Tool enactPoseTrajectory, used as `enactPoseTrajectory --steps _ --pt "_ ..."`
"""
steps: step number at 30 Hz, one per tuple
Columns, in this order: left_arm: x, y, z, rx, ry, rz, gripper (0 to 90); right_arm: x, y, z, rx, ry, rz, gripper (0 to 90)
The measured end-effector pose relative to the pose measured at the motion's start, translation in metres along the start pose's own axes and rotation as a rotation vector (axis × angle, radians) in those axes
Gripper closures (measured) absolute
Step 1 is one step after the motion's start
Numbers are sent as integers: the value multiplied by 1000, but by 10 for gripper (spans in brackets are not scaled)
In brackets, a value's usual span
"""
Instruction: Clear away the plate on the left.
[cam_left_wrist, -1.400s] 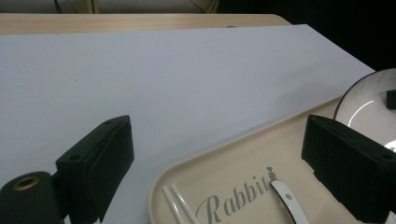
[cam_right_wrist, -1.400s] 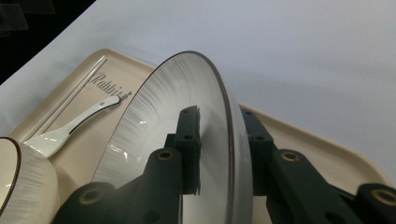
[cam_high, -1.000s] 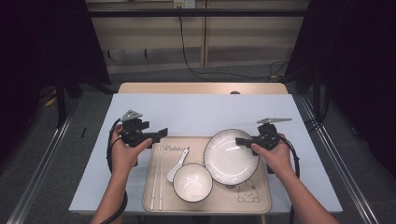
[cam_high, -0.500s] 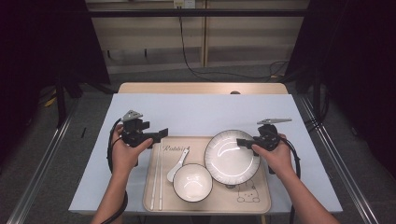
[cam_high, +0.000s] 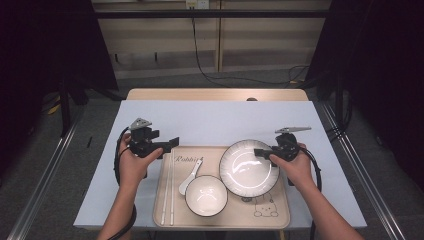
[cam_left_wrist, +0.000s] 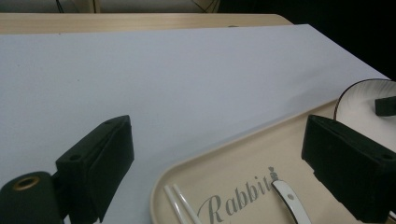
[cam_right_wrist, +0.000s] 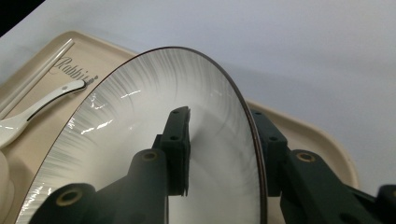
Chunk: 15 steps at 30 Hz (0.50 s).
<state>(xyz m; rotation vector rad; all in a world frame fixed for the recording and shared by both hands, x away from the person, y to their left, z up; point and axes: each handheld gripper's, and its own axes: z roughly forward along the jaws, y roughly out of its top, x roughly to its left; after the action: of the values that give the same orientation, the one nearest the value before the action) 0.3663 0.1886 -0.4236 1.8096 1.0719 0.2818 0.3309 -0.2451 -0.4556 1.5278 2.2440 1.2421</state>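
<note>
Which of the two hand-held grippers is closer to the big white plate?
The right. The right gripper has its jaws on either side of the plate rim, and they have just been opening. The left gripper hovers open past the tray's far left corner, well apart from it.

white dark-rimmed plate (cam_high: 247, 169), lying on tray's right half

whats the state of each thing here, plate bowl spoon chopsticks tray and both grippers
plate: lies on the tray, right rim between the right gripper's jaws
right gripper: jaws astride the plate rim, just been opening, a gap shows
left gripper: open, empty, over the tray's left corner
bowl: upright, empty
spoon: lying beside the bowl
chopsticks: lying paired along the tray's left edge
tray: flat on the table
</note>
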Motion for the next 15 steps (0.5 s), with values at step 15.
enactPoseTrajectory --steps 15 --pt "1 0 -2 -4 4 -1 91 -2 -1 3 9 -15 -4 615"
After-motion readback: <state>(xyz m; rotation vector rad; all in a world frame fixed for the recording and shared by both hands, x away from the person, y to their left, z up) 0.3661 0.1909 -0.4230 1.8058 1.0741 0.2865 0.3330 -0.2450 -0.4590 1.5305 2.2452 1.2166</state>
